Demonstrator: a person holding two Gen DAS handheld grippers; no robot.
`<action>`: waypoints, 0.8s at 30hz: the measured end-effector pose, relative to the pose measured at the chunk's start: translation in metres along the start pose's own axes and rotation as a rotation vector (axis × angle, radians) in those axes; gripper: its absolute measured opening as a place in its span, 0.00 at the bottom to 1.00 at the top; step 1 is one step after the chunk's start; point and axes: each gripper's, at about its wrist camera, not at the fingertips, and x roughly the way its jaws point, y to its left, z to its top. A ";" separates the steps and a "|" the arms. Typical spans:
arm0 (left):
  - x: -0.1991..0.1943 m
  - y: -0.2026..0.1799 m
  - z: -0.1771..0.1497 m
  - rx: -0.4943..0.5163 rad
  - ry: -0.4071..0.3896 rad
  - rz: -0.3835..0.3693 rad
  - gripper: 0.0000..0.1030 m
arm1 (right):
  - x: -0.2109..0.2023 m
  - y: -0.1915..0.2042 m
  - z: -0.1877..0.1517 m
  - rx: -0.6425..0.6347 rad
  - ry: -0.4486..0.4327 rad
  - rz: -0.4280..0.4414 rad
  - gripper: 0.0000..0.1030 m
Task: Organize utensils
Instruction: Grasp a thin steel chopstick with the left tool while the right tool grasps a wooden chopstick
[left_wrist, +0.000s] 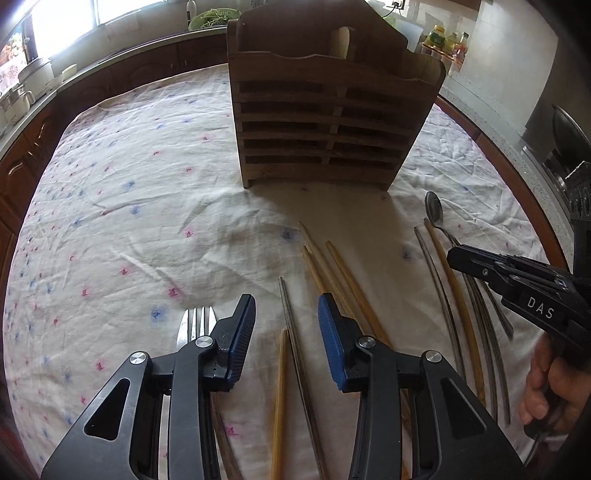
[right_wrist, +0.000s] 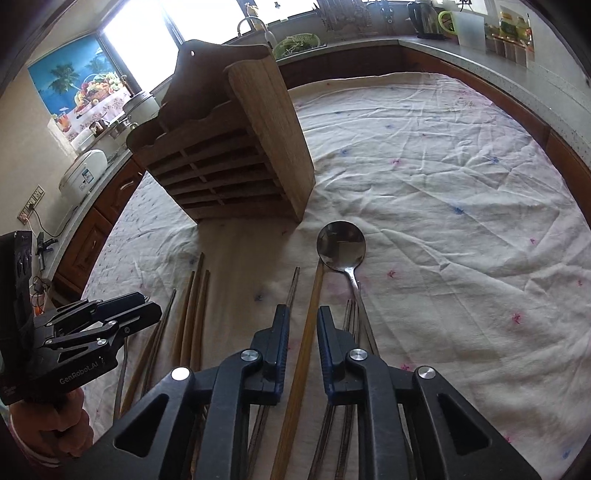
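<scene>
A wooden slatted utensil holder (left_wrist: 325, 118) stands on the cloth-covered table; it also shows in the right wrist view (right_wrist: 229, 155). My left gripper (left_wrist: 286, 317) is open above a metal chopstick (left_wrist: 291, 332) and wooden chopsticks (left_wrist: 332, 273); a fork (left_wrist: 195, 326) lies by its left finger. My right gripper (right_wrist: 303, 325) is partly open, its pads on either side of a wooden chopstick (right_wrist: 308, 332) without pressing it. A metal spoon (right_wrist: 341, 245) lies just ahead of it. The right gripper also shows in the left wrist view (left_wrist: 452, 256).
The floral tablecloth (left_wrist: 129, 221) covers a round table with a wooden rim (left_wrist: 517, 177). More metal and wooden chopsticks (left_wrist: 458, 295) lie at the right. Kitchen counters with jars (right_wrist: 513, 33) and a rice cooker (right_wrist: 85, 173) surround the table.
</scene>
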 end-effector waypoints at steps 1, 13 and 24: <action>0.002 0.001 0.001 0.000 0.008 -0.002 0.34 | 0.004 0.000 0.002 -0.004 0.008 -0.005 0.13; 0.023 -0.013 0.007 0.087 0.049 0.020 0.24 | 0.025 0.012 0.017 -0.085 0.046 -0.072 0.09; 0.009 -0.006 0.010 0.020 0.015 -0.042 0.04 | 0.024 0.017 0.017 -0.085 0.021 -0.059 0.05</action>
